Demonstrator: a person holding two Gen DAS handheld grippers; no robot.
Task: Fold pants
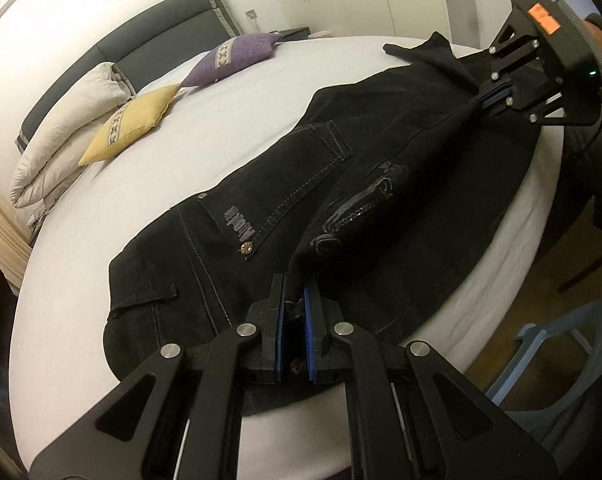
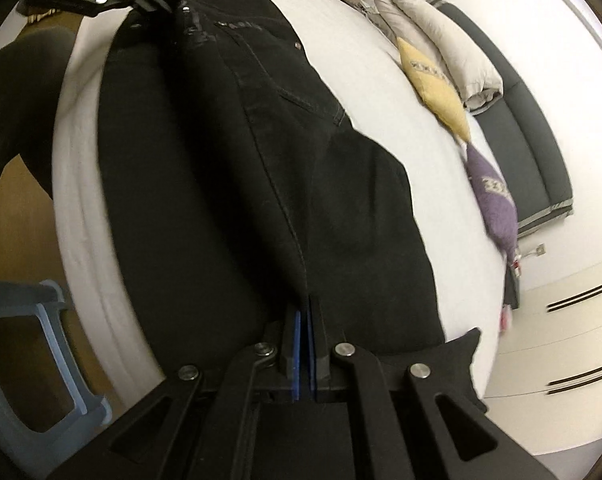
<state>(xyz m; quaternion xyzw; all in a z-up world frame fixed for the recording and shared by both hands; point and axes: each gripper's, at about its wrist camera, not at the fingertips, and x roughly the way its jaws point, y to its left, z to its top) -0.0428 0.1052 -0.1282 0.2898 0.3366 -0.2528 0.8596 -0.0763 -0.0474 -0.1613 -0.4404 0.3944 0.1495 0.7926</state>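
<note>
Left gripper (image 1: 295, 292) at bottom centre, jaws clamped on a raised fold of the black pants (image 1: 285, 200) near the waistband; a rivet button shows between the blue pads. Pants lie lengthwise across the white bed (image 1: 101, 208), back pocket facing up. Right gripper (image 1: 489, 94) at upper right, jaws pinched on the far end of the cloth, probably the leg hems, hard to confirm in the dark fabric. Yellow cushion (image 1: 131, 126), purple cushion (image 1: 233, 58) and folded duvet (image 1: 61, 140) sit near the headboard (image 1: 149, 36).
</note>
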